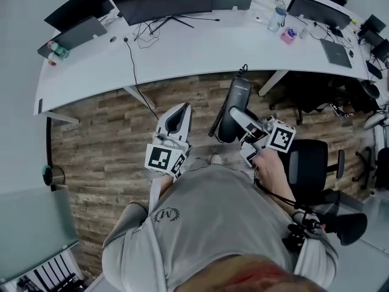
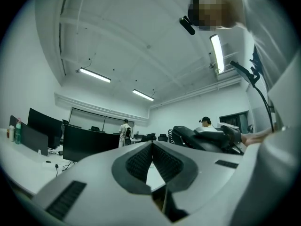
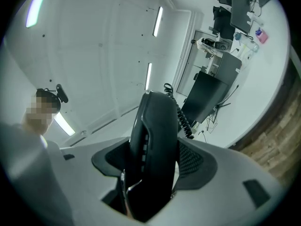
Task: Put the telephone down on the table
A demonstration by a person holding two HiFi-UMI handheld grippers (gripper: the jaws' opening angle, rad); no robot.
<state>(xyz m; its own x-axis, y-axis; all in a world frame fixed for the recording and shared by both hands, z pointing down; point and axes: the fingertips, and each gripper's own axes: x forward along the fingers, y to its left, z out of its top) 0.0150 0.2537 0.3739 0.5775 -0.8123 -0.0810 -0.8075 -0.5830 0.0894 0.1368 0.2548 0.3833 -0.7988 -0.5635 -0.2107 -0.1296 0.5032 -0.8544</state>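
A dark telephone [image 1: 233, 105] with a coiled cord is held in the air over the wooden floor, short of the long white table [image 1: 182, 50]. My right gripper [image 1: 238, 115] is shut on the telephone [image 3: 155, 149], which stands upright between the jaws in the right gripper view. To its left, my left gripper [image 1: 177, 115] hangs shut with nothing in it. In the left gripper view the left gripper's pads [image 2: 134, 164] meet, and the telephone [image 2: 202, 139] shows to the right.
Monitors [image 1: 164, 2], a laptop [image 1: 79, 34], cables, a water bottle [image 1: 276, 18] and a pink object [image 1: 287, 35] sit on the curved table. A black office chair [image 1: 313, 163] stands at the right. A grey cabinet [image 1: 30, 230] is at lower left.
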